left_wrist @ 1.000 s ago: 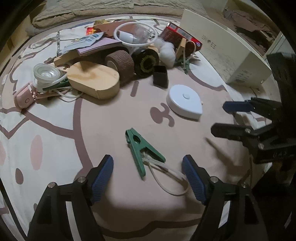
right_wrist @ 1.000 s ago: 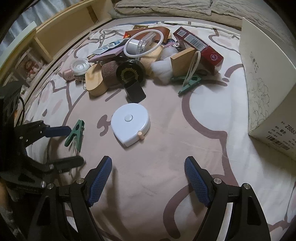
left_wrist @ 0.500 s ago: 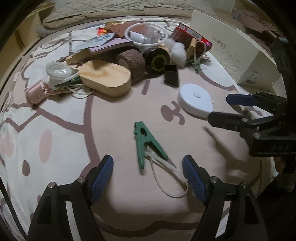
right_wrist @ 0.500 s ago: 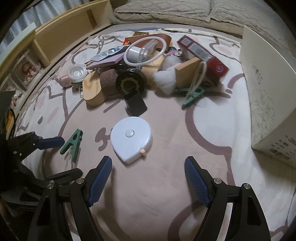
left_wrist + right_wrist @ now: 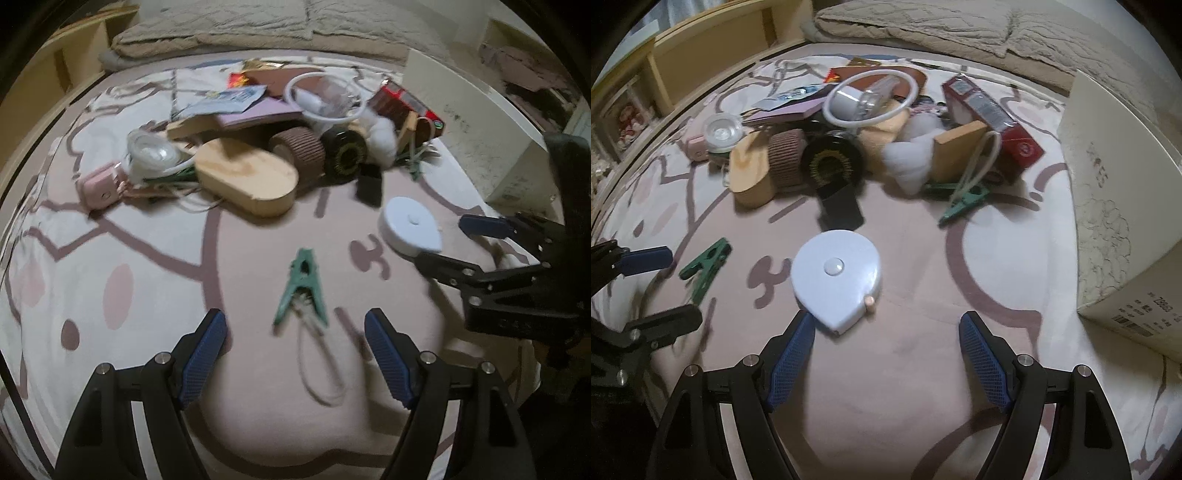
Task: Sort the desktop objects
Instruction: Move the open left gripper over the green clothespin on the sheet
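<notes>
Since 1 s ago both grippers have closed in: left gripper wide open w/ green clip just ahead btwn pads; right gripper open, empty, by white tape measure. Risk: pads snag clip's white cord, dragging it.

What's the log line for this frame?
left gripper: open, over green clip | right gripper: open, near white tape measure | nothing held
</notes>
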{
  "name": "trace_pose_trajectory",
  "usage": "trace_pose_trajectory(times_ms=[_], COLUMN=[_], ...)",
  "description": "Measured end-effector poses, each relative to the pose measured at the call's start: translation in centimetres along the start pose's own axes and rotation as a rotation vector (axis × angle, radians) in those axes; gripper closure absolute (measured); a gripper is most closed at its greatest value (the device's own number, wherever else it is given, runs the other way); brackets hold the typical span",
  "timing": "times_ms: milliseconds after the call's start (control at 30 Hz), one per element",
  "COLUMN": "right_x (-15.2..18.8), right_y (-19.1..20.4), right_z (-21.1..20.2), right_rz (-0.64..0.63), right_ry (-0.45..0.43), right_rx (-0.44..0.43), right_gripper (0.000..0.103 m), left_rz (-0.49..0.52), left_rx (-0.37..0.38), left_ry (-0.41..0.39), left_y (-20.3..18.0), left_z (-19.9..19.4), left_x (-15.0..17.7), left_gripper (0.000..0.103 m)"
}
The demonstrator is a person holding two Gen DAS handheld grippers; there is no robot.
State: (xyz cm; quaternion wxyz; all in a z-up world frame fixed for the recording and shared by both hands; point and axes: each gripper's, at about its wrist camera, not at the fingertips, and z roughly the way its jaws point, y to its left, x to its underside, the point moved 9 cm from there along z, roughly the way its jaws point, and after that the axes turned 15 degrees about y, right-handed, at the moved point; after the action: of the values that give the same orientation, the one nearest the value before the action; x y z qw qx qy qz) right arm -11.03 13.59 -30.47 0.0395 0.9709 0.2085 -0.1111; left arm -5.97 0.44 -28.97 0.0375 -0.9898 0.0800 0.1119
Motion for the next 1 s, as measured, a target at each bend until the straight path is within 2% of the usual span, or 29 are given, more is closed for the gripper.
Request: trace_pose_trajectory(times_ms=[167, 267, 500, 567, 767, 900, 1000], right_x=[0.0, -0.1, -0.1, 0.0, 0.1, 0.0, 0.0], right_y=[0.0, 0.2, 0.2, 0.1, 0.1, 0.1, 0.2], right_z=[0.1, 0.2, 0.4, 0.4, 0.5, 0.6, 0.6], right_rz=[0.0, -0.012, -0.008, -0.005, 0.004, 0.0, 0.0], right_ry=[-0.013, -0.024, -0.038, -0.041, -0.047, -0.028, -0.018], right_rx=[0.01, 0.023, 0.014, 0.011, -0.014, -0.021, -0.022], right_gripper=[0.022, 0.02, 0.017, 0.017, 0.016, 0.011, 0.01], left_rz=[0.046, 0.039, -0.028, -0.034, -0.015, -0.025, -0.041], left_rx=[-0.006, 0.001, 0.079, 0.086, 0.112, 0.109, 0.12], left_ry=[0.008, 0.021, -0.003, -0.013, -0.013, -0.018, -0.026], left_y=[-1.3, -1.4, -0.9, -0.9, -1.5, -1.5, -1.3], left_z=[0.8, 1.5, 1.8, 1.9, 2.1, 2.1, 1.9], left_x=[-0.2, -0.3, -0.2, -0.2, 0.0, 0.2, 0.2], left_gripper=[0.044, 0.044, 0.044, 0.043, 0.024, 0.024, 0.024])
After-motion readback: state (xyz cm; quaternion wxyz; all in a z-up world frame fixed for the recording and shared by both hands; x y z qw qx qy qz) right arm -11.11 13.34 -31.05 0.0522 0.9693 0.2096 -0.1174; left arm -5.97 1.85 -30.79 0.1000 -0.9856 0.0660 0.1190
